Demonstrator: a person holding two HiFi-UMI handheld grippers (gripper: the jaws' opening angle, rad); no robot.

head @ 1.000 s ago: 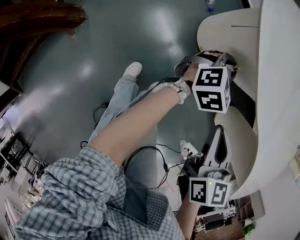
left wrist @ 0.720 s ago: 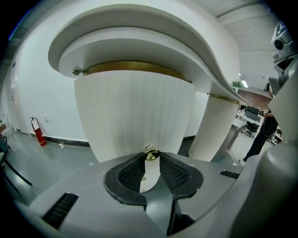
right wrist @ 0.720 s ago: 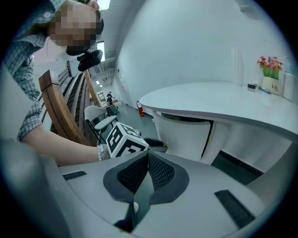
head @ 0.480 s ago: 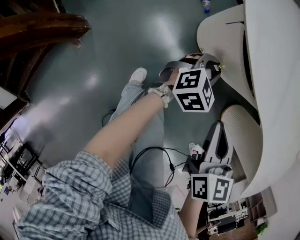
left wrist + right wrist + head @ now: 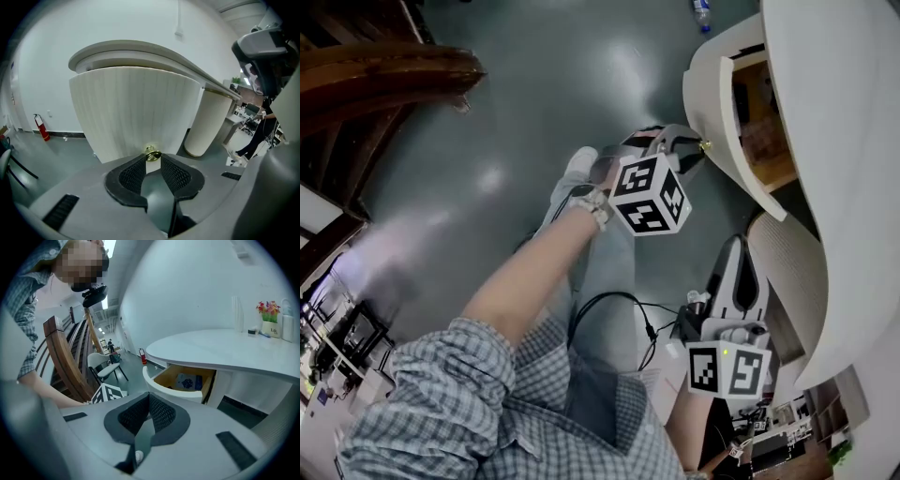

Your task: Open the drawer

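Left claw [image 5: 152,159] clamped on brass knob [image 5: 151,153] of drawer [image 5: 136,108] — right claw [image 5: 149,398] closed, empty.

The glossy dark floor [image 5: 516,103] carries a small bottle [image 5: 701,13] at its far edge and black cables [image 5: 614,294] nearer, with dark curved woodwork [image 5: 384,70], perhaps a stair rail, at the far left. A red fire extinguisher [image 5: 41,127] stands by the white wall [image 5: 93,28] on the left. A pot of flowers [image 5: 269,317] stands far right on the white countertop [image 5: 211,348], and a pale chair [image 5: 105,363] sits farther off.
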